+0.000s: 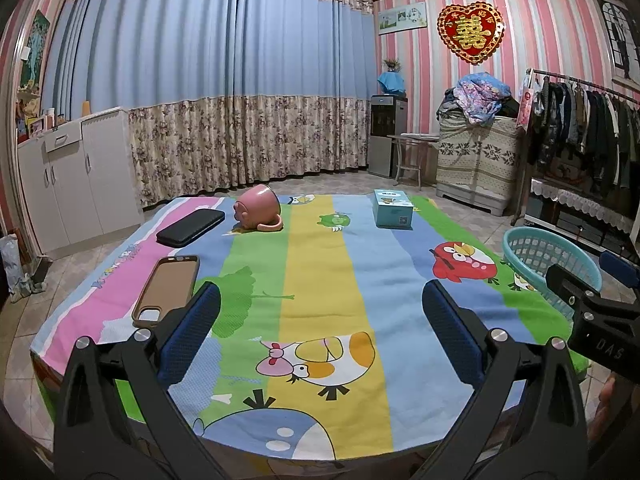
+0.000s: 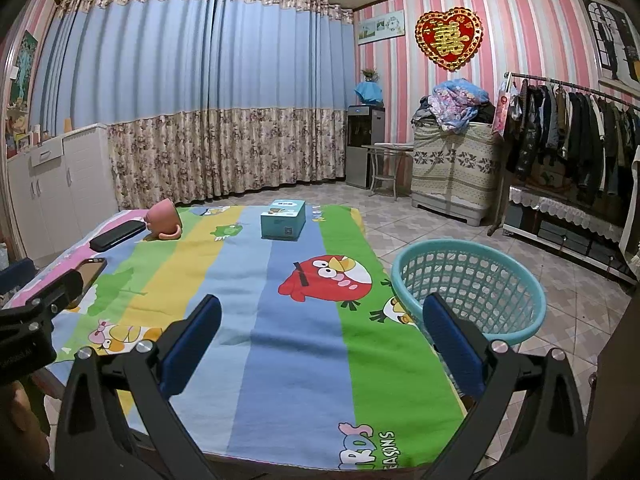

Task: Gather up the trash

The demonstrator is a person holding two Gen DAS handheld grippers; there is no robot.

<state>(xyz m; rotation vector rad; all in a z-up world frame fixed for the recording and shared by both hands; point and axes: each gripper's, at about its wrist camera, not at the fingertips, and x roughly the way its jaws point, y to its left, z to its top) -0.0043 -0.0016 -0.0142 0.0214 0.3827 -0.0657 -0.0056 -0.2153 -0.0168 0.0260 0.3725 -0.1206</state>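
Note:
On the cartoon-print tablecloth (image 1: 316,264) lie a brown phone case (image 1: 166,290), a black case (image 1: 191,227), a tipped pink mug (image 1: 258,208) and a light blue box (image 1: 392,209). My left gripper (image 1: 320,320) hovers open over the table's near edge, nothing between its fingers. My right gripper (image 2: 322,324) is open too, above the near right part of the tablecloth (image 2: 288,320). The teal mesh basket (image 2: 468,288) stands on the floor just right of the table; its right finger overlaps the rim. The box (image 2: 283,219) and mug (image 2: 163,219) lie far ahead.
A white cabinet (image 1: 72,176) stands at the left, curtains behind the table. At the back right are a water dispenser (image 1: 386,136), a small table and a covered chest. A clothes rack (image 2: 572,128) lines the right wall. Tiled floor surrounds the table.

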